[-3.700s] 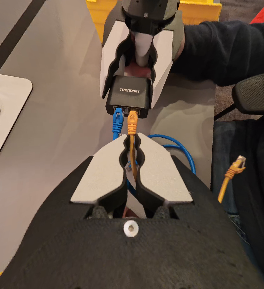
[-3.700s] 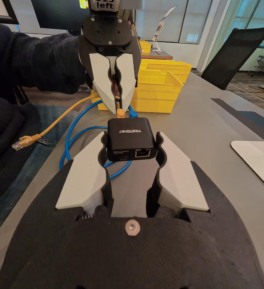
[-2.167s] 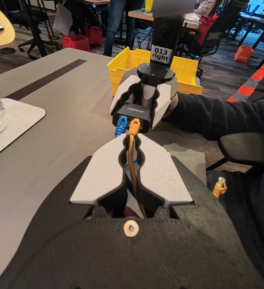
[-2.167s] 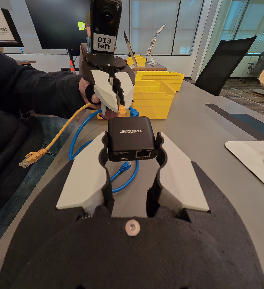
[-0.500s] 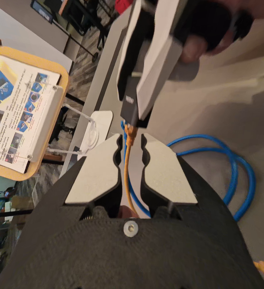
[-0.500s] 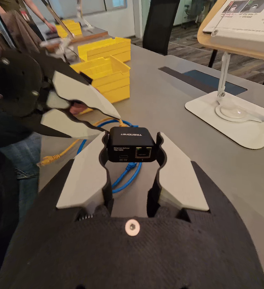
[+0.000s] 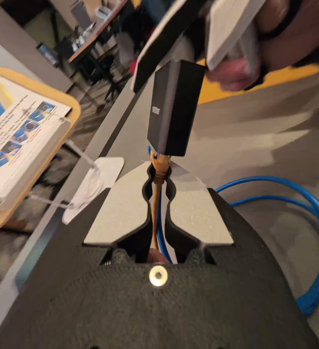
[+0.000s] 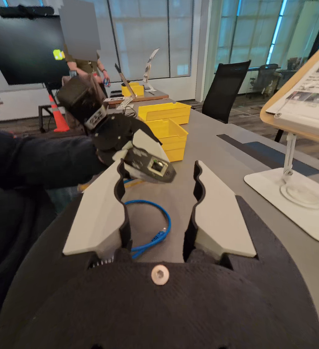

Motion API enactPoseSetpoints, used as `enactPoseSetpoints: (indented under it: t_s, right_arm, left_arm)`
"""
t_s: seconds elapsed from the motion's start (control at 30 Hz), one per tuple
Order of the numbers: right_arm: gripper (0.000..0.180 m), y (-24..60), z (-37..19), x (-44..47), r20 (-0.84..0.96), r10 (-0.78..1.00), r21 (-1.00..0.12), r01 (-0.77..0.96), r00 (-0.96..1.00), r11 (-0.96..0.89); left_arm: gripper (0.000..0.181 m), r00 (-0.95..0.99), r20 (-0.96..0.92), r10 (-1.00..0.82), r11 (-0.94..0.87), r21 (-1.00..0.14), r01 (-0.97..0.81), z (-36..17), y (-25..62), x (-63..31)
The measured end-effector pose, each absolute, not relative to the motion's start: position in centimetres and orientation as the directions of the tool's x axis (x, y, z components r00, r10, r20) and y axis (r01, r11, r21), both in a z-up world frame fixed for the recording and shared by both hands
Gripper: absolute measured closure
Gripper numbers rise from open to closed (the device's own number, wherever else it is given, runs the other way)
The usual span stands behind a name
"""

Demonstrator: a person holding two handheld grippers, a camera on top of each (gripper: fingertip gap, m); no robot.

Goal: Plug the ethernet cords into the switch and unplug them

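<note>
Between left gripper [image 7: 159, 168] jaws, noted orange cord [image 7: 157, 176] clamped behind plug. Close open, empty right gripper [image 8: 158, 164] jaws squarely on switch [image 7: 172, 113] beyond tips; pull straight.

Both grippers were of one pattern: the left gripper [image 7: 159, 166] and the right gripper [image 8: 157, 168] each had a textured black printed body, one silver screw at centre, and two pale grey fingers [image 8: 98, 213] with wavy black inner pads. The person's sleeve [image 8: 41, 158] was dark.
</note>
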State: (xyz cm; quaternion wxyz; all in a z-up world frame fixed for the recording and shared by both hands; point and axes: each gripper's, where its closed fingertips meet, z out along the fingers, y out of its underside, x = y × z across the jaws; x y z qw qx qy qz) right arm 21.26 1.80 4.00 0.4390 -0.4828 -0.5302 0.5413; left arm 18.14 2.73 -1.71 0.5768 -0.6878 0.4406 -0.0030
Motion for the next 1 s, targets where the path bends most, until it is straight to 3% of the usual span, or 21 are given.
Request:
enactPoseSetpoints:
  t_s: [0.07, 0.17, 0.23, 0.33, 0.43, 0.6, 0.7, 0.93, 1.0]
  right_arm:
    - [0.108, 1.4, 4.2, 21.3, 0.006, 0.981, -1.000, 0.026, -0.196, 0.011]
    - [0.124, -0.6, 4.2, 20.5, 0.116, 0.952, -0.991, 0.025, -0.284, 0.128]
    - [0.146, -1.3, 4.7, 19.9, 0.172, 0.942, -0.984, -0.002, -0.287, 0.179]
    - [0.152, -0.6, 4.3, 19.4, 0.217, 0.948, -0.971, 0.050, -0.232, 0.235]
    - [0.158, 1.4, 2.7, 19.4, 0.317, 0.942, -0.920, 0.207, -0.110, 0.333]
    - [0.158, 3.0, 0.4, 19.7, 0.508, 0.860, -0.743, 0.484, -0.040, 0.462]
    - [0.158, 3.3, -1.6, 19.4, 0.603, 0.795, -0.602, 0.612, -0.073, 0.513]
    - [0.157, 3.3, -9.4, 19.7, 0.664, 0.728, -0.381, 0.761, -0.170, 0.525]
    - [0.151, 2.7, -11.3, 19.6, 0.645, 0.741, -0.381, 0.761, -0.188, 0.525]
  left_arm:
    - [0.171, 0.584, -0.391, -0.711, 0.083, -0.872, -0.483, -0.7, 1.6, 19.0]
    - [0.171, 0.538, -0.311, -0.784, 0.092, -0.914, -0.395, 0.1, 1.0, 19.6]
    - [0.171, 0.496, -0.285, -0.820, 0.088, -0.920, -0.382, -0.2, 0.7, 20.1]
    - [0.170, 0.528, -0.242, -0.814, 0.029, -0.925, -0.378, -0.8, 1.3, 19.9]
    - [0.143, 0.615, -0.286, -0.735, 0.007, -0.910, -0.414, -0.6, 2.5, 18.1]
    - [0.136, 0.550, -0.549, -0.629, 0.090, -0.754, -0.650, 0.5, 2.2, 18.2]
    - [0.139, 0.478, -0.634, -0.608, 0.044, -0.628, -0.777, -0.8, 2.8, 18.1]
    - [0.139, 0.525, -0.612, -0.592, -0.123, -0.575, -0.809, -2.6, 0.3, 15.1]
    - [0.137, 0.555, -0.608, -0.567, -0.172, -0.572, -0.802, -1.6, -1.5, 13.1]
